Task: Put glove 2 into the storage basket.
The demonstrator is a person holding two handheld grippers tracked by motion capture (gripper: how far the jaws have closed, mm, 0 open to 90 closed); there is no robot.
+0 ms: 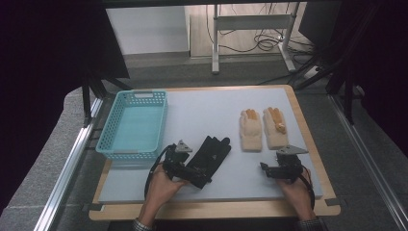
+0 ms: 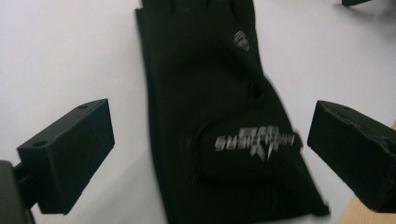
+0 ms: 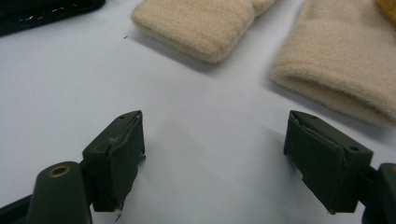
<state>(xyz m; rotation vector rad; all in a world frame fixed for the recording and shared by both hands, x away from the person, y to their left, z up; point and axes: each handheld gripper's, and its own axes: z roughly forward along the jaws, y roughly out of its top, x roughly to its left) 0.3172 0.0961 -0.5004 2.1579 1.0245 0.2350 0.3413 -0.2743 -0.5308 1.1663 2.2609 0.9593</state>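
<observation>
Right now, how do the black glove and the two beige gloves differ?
The black glove lies at a slant with its cuff between the open jaws of the left gripper; the beige gloves lie straight, side by side, ahead of the open right gripper, untouched. The black glove looks smooth with a pale printed logo; the beige gloves look fuzzy with orange fingertips. All lie flat on the white table.
</observation>
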